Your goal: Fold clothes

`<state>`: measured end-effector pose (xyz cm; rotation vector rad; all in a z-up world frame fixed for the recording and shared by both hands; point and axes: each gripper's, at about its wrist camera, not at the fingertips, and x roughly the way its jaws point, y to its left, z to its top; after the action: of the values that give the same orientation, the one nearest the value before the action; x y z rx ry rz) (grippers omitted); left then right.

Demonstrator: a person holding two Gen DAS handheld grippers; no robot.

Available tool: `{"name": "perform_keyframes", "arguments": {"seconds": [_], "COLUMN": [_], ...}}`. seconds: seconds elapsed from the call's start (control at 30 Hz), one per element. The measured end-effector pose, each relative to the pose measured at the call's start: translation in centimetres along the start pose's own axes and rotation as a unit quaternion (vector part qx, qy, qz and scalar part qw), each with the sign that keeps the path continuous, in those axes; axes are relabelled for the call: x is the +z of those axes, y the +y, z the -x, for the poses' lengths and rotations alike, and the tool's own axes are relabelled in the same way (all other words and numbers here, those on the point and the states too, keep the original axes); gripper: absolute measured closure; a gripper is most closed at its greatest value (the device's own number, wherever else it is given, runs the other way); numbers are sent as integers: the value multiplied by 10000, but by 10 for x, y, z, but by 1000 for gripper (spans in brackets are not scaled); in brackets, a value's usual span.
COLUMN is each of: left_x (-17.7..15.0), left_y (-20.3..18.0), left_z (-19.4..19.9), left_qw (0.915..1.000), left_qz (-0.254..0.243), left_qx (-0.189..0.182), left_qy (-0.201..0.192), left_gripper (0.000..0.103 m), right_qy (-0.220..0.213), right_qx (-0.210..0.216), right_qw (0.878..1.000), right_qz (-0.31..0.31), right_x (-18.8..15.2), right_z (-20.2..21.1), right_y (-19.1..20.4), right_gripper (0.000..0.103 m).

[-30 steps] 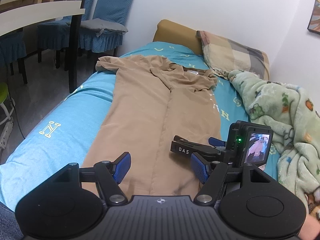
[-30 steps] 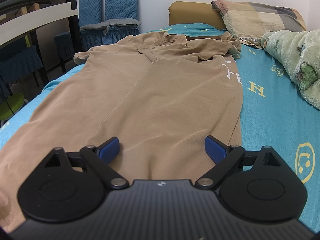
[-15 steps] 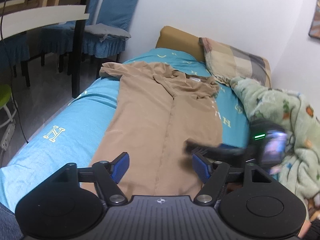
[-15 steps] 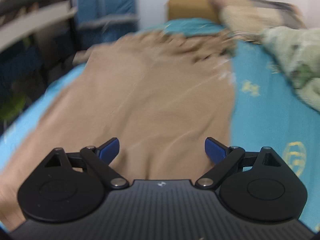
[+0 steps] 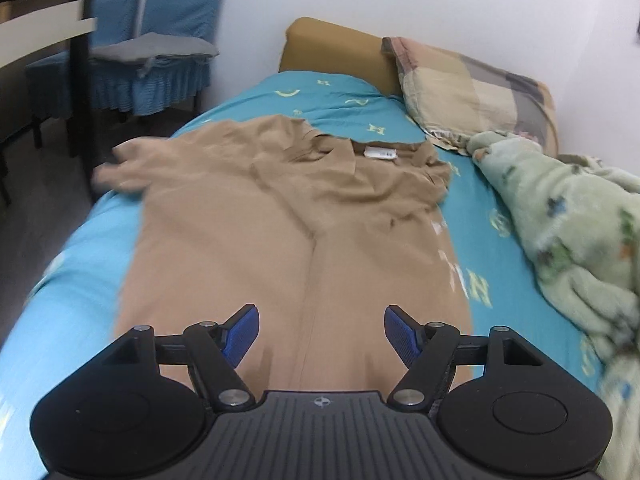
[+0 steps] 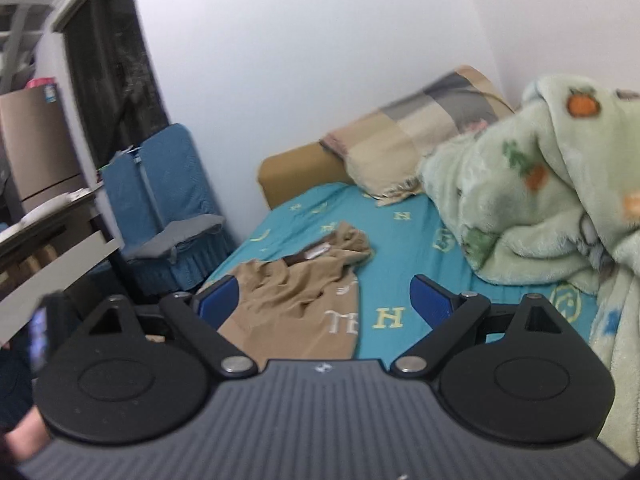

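A tan pair of trousers (image 5: 296, 216) lies flat and lengthwise on the teal bed sheet (image 5: 80, 288), waistband at the far end with a white label (image 5: 379, 153). My left gripper (image 5: 320, 334) is open and empty, held low over the legs near the middle seam. My right gripper (image 6: 324, 300) is open and empty, tilted, above the right edge of the trousers (image 6: 292, 300); it looks toward the waistband and the sheet (image 6: 400, 240).
A green fleece blanket (image 5: 580, 232) is heaped along the bed's right side, also in the right wrist view (image 6: 540, 184). A plaid pillow (image 5: 472, 88) and a mustard cushion (image 5: 336, 46) lie at the head. Blue-covered chairs (image 5: 148, 48) and a table stand left.
My left gripper has moved forward along the trousers. My right gripper has lifted off the legs, swung right and tilted, and has left the left wrist view.
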<state>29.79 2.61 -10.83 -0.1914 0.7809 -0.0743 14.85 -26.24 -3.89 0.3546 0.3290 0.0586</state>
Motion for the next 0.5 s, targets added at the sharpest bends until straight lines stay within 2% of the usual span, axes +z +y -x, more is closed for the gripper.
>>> {"name": "perform_keyframes", "arguments": {"seconds": [0.07,0.17,0.33,0.43,0.5], "left_x": [21,50,94,111,115], "left_y": [-6,-17,-22,-17,-14], "left_z": [-41,-93,-174,-216,-237], "left_qw": [9997,9971,9942,9947,9957], "left_qz": [-162,-443,-581,-604,-680], "left_qx": [36,61,229,406,446], "left_qy": [-159,-621,-871,-722,-454], "left_gripper": [32,32,33,46,69], "right_qy": [146,316,596,757,805], "right_qx": [-65,33,-27,-45,-63], "right_qw": [9998,9990,9969,9950,9948], "right_qz": [-71,-330,-509,-643,-621], "right_x": [-1,-5,-17,-23,-26], "right_z": [-21,-47,-89,-107,-112], "right_y": [-5,-12,-22,-26,-25], "right_gripper": [10,10,10,10,10]}}
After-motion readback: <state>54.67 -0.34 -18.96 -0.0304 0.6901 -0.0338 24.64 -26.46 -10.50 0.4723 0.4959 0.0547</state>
